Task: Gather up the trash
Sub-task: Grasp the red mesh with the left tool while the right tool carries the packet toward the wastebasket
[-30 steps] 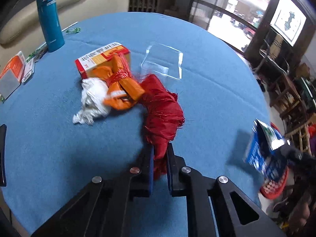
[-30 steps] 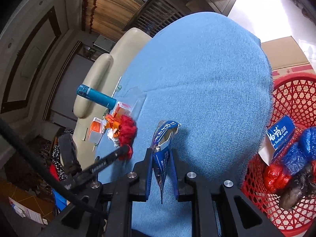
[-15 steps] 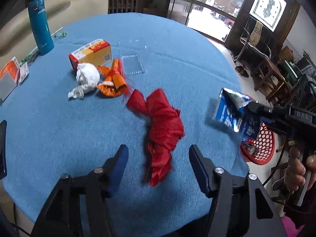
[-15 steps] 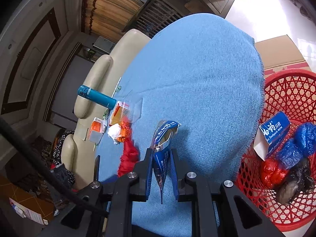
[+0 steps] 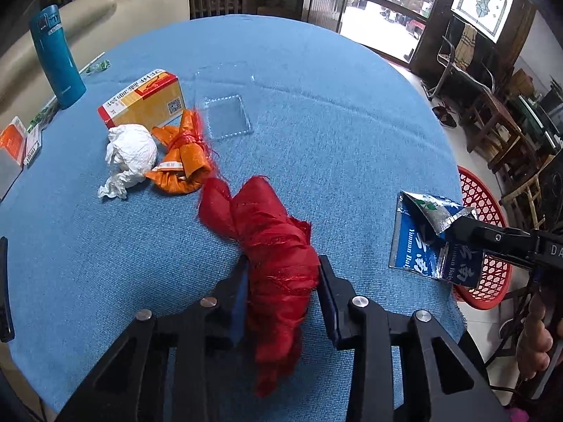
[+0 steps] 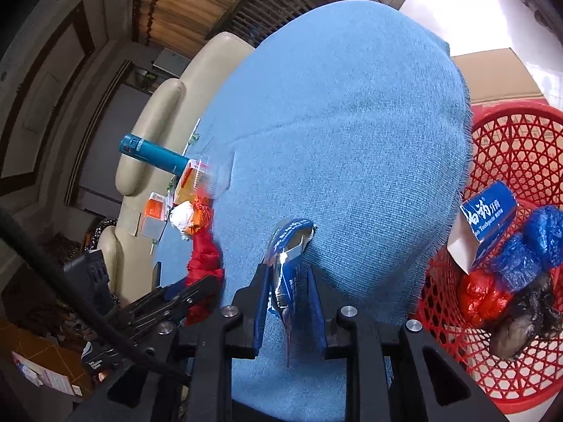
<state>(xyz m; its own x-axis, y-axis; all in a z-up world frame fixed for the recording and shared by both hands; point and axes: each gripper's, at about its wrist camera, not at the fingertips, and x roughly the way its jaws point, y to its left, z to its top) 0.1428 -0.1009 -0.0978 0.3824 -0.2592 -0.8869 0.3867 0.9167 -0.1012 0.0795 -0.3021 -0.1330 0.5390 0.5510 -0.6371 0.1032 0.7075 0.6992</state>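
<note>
A crumpled red mesh bag [image 5: 278, 246] lies on the blue-clothed round table [image 5: 316, 105]. My left gripper [image 5: 281, 267] is closing round its thick middle, and both pads touch it. In the right wrist view the same bag [image 6: 204, 256] shows at the left, with the left gripper [image 6: 197, 292] on it. My right gripper [image 6: 288, 274] holds a blue and silver wrapper [image 6: 288, 242] upright near the table's edge. Its jaws are starting to open, with the wrapper still between them. The left wrist view shows this wrapper [image 5: 418, 246] hanging from the right gripper [image 5: 454, 225] beside the red basket [image 5: 475, 190].
An orange bag [image 5: 186, 161], a white paper wad [image 5: 132, 151], a yellow and red carton [image 5: 144, 100], a clear plastic lid [image 5: 227, 116] and a teal flask [image 5: 56, 56] stand further back. The red basket [image 6: 510, 133] holds several pieces of trash. A hand [image 5: 535, 334] grips the right tool.
My left gripper let go of the red bag's end, opened wide, then closed round the bag's middle. The bag now lies apart from the orange bag. The right gripper's jaws stand slightly wider.
</note>
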